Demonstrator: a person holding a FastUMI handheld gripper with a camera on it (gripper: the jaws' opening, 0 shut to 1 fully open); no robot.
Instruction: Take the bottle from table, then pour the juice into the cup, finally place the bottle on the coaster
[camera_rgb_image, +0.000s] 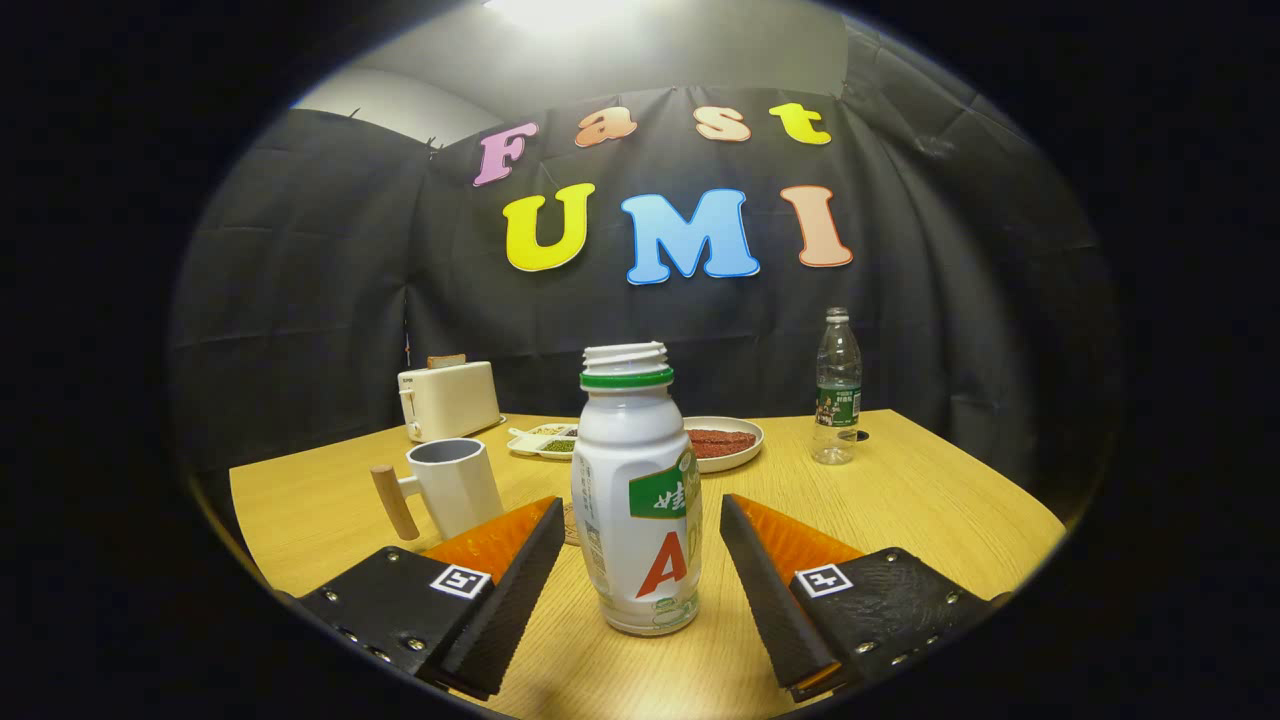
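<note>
Tool (640, 545) wide open, fingers either side of uncapped white plastic juice bottle (638, 500), not touching; bottle upright on light wood counter (930, 480). White octagonal cup w/ wooden handle (450, 487) just left.

A bright ceiling light (560, 12) glares overhead; the table (930, 490) is evenly lit with soft shadows. Fisheye bending curves its edges; focus stays sharp.

Red letter "A" on bottle (637, 500)
</note>
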